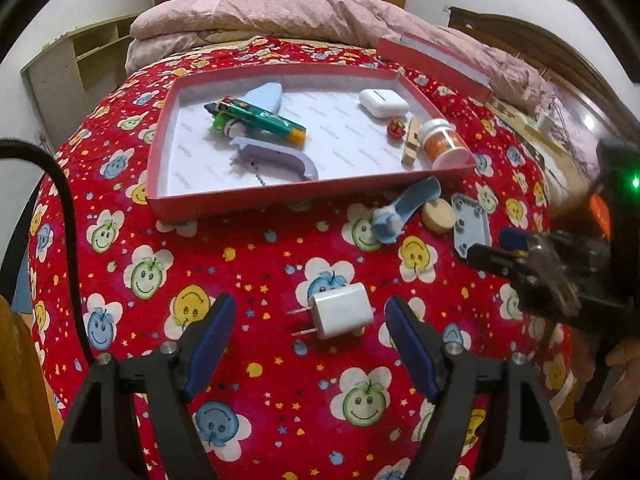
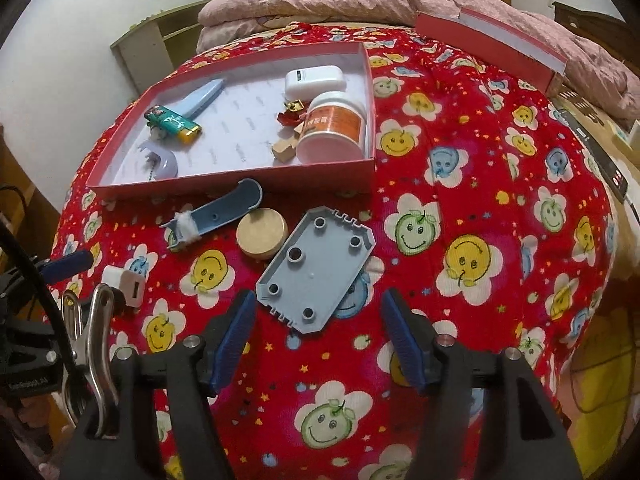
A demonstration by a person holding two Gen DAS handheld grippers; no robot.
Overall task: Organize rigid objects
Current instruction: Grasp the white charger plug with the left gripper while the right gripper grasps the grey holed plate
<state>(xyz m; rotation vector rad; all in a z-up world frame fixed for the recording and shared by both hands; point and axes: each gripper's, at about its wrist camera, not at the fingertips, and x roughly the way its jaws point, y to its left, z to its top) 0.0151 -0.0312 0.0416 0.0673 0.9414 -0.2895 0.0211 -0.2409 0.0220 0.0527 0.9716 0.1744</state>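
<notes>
Red smiley-flower bedding (image 1: 256,264) fills both views, with a shallow red cardboard box (image 1: 276,198) lying in the upper middle. We see our left gripper (image 1: 310,334) spread wide around a white plug charger (image 1: 342,316) at lower centre, not touching it. Our right gripper (image 2: 318,334) gapes empty just below a grey-blue plastic plate (image 2: 316,270), beside a round wooden disc (image 2: 262,236).

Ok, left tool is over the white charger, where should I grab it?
Grip the white charger body across its two wide flat faces, coming straight down. Its prongs stick out sideways, away from the open left tool, whose fingers already straddle the body.
</notes>
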